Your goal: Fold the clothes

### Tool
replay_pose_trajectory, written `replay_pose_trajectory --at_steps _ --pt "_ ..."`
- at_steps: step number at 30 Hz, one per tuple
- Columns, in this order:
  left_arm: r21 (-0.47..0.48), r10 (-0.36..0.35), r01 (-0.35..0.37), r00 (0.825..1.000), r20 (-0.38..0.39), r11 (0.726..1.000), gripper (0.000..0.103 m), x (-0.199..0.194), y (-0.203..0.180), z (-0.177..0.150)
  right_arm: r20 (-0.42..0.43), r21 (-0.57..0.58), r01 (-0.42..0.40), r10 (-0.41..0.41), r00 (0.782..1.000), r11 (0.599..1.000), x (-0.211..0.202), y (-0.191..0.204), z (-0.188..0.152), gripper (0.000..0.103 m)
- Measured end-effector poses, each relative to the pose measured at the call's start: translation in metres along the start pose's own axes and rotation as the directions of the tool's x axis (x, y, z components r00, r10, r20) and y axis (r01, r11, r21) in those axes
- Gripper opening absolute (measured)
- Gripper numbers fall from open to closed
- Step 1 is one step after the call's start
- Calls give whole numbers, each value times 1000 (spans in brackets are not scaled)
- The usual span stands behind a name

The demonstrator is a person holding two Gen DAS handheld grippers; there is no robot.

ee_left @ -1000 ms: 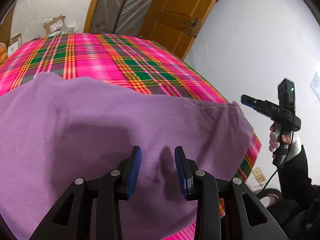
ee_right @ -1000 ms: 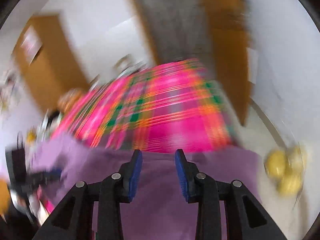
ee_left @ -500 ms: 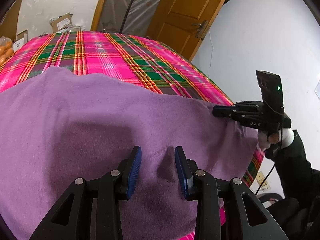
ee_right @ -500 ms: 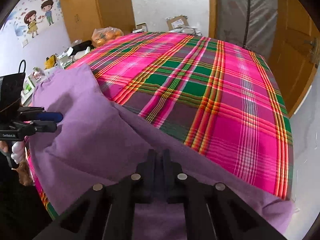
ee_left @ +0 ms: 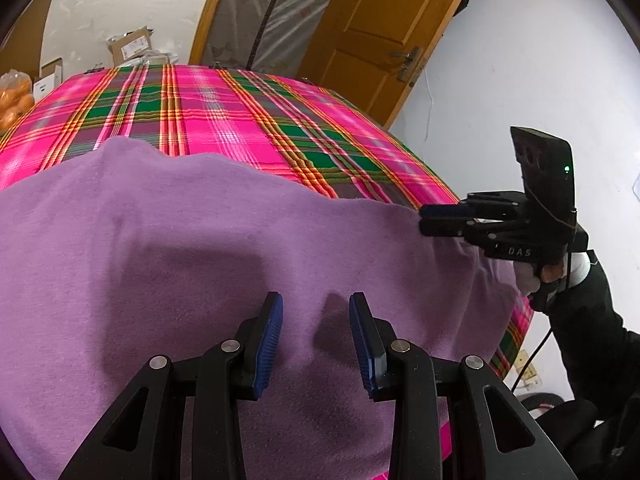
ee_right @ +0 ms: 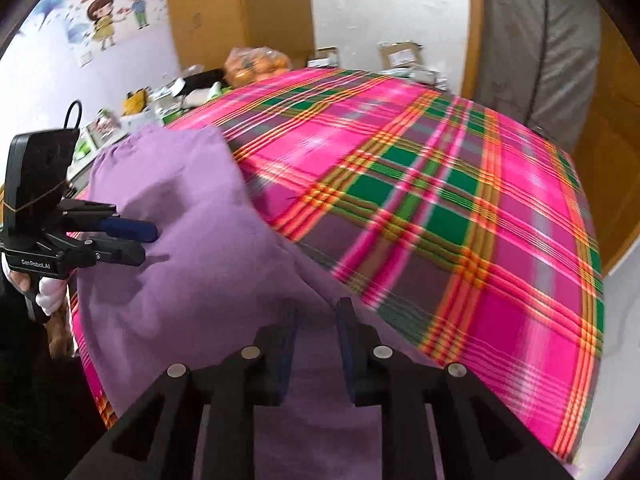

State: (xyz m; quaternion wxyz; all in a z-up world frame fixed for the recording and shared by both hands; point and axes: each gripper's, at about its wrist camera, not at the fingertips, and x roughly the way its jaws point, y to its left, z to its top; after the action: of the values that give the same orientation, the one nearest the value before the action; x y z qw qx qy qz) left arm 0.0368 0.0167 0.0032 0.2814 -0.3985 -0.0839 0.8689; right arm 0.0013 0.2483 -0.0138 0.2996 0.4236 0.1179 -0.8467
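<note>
My left wrist camera looks forward and down, close over the soft purple garment (ee_left: 200, 248), toward the wooden door (ee_left: 384, 36). My right one faces across the pink-and-green plaid bedspread (ee_right: 460, 208) — both share garment and bedspread, each catching the other's tool.

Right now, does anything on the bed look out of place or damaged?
Nothing looks damaged or spilled. The purple garment lies rumpled, with an uneven far edge, on the plaid cover; its near part hangs over the bed edge. That is normal before folding.
</note>
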Motion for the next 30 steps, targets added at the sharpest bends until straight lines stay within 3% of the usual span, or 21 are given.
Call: replay_pose_trajectory --at_steps 3,4,5,9,11,13,17,22,24,30 --pt "-3 1 -1 1000 2 1000 36 -2 1 -1 -21 -10 -13 13 1000 1000 10 0 3 18" --pt "-4 2 -2 1000 3 1000 36 -2 1 -1 -23 -8 -3 3 1000 1000 13 -1 4 3" --pt "-5 3 -3 1000 5 1000 36 -3 2 -1 -19 -4 11 -12 1000 1000 13 -1 6 1" --pt "-18 16 -15 1000 15 1000 36 -7 8 1 -6 66 121 -121 993 990 12 -23 11 0" --pt "-31 23 -23 1000 20 999 36 -9 12 3 2 118 125 -126 992 985 8 -33 12 1" --pt "-38 27 -26 999 24 999 36 -11 15 3 36 117 64 -69 997 991 -3 -29 11 3" --pt "-47 26 -25 999 21 999 36 -9 18 3 24 13 -37 37 999 999 -1 1 10 24" --pt "-37 21 -20 1000 16 999 36 -7 14 2 -14 -6 -51 51 999 999 20 8 12 24" --pt "-38 22 -22 1000 18 999 36 -9 14 2 -13 6 -61 61 998 998 21 5 15 7" --pt "-54 33 -32 999 26 998 36 -12 18 1 16 -22 4 -4 1000 1000 23 6 30 4"
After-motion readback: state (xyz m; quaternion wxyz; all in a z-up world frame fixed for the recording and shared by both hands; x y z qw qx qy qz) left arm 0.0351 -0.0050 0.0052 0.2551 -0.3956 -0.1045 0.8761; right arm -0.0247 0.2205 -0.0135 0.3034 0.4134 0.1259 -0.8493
